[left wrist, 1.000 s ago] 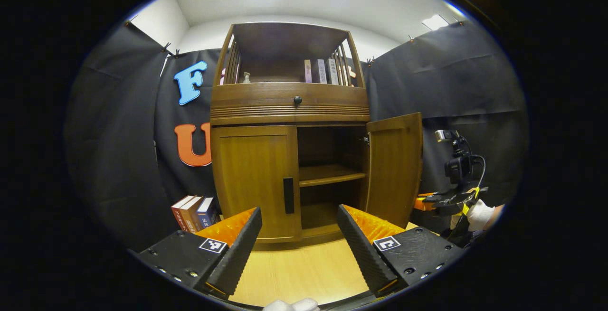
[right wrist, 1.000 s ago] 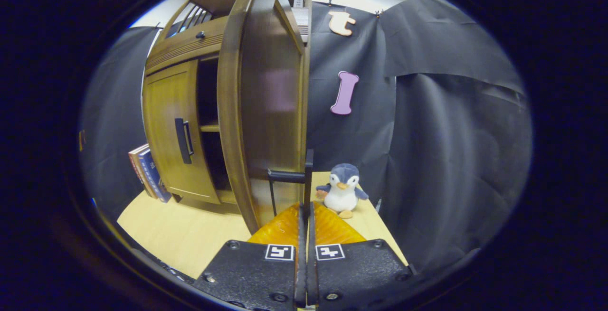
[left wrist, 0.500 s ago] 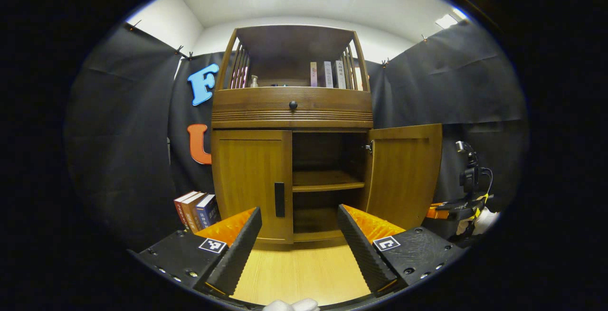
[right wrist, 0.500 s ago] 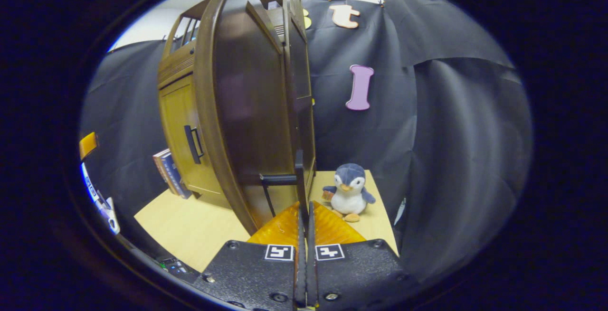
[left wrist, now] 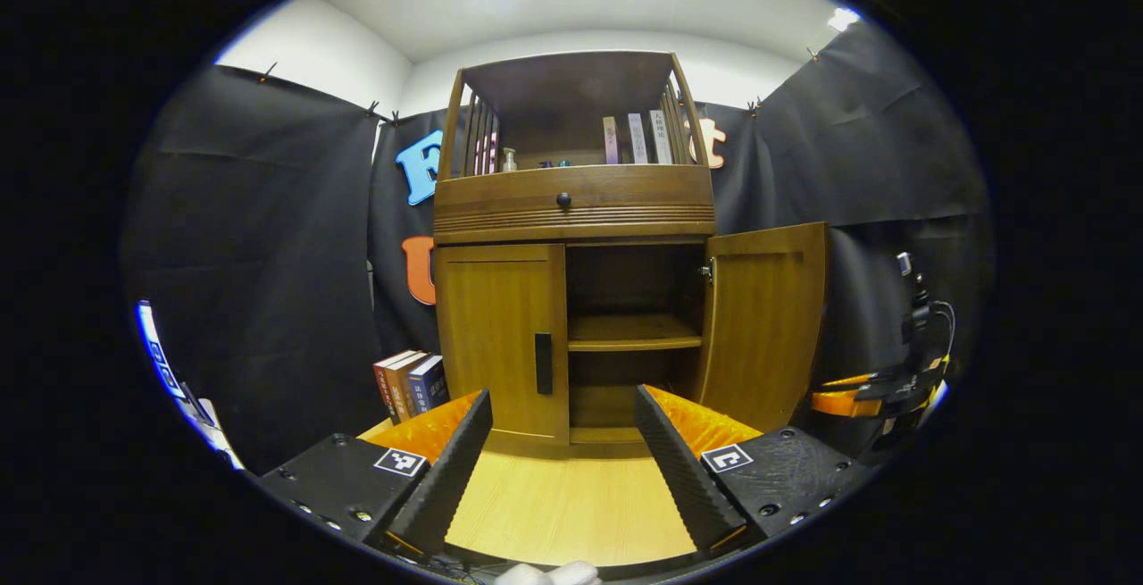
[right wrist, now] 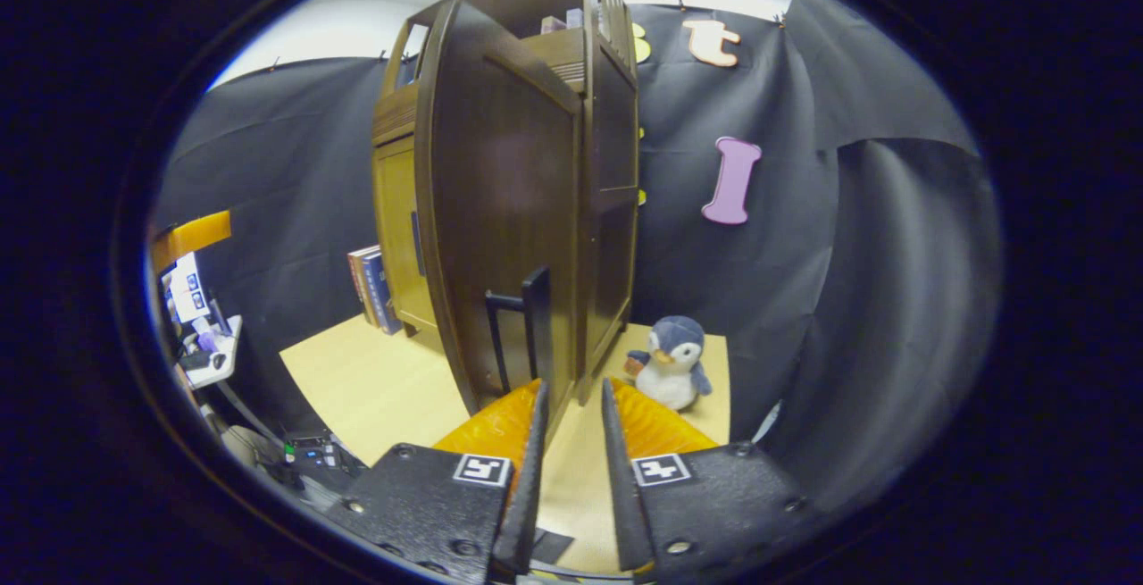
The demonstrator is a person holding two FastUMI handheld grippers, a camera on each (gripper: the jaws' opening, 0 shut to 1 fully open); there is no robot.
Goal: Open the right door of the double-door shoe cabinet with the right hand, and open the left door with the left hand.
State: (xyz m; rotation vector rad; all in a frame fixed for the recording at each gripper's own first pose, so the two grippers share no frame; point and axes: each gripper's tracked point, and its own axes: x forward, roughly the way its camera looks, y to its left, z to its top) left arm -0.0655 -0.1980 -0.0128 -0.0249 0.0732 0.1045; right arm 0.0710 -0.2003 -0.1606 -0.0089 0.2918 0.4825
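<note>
Black cloth walls stand around the table (left wrist: pixel 571 513) with the cabinet (left wrist: pixel 571 201). Its right door (left wrist: pixel 763 317) is open; my right tool (right wrist: pixel 571 406) is slightly parted just before the handle (right wrist: pixel 536 317). Left door (left wrist: pixel 500 335) remains closed; my left tool (left wrist: pixel 563 406) waits wide, apart.

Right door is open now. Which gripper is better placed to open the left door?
Left. The left gripper is open and faces the closed left door, its handle just ahead. The right gripper sits beside the open right door, far from that handle.
</note>
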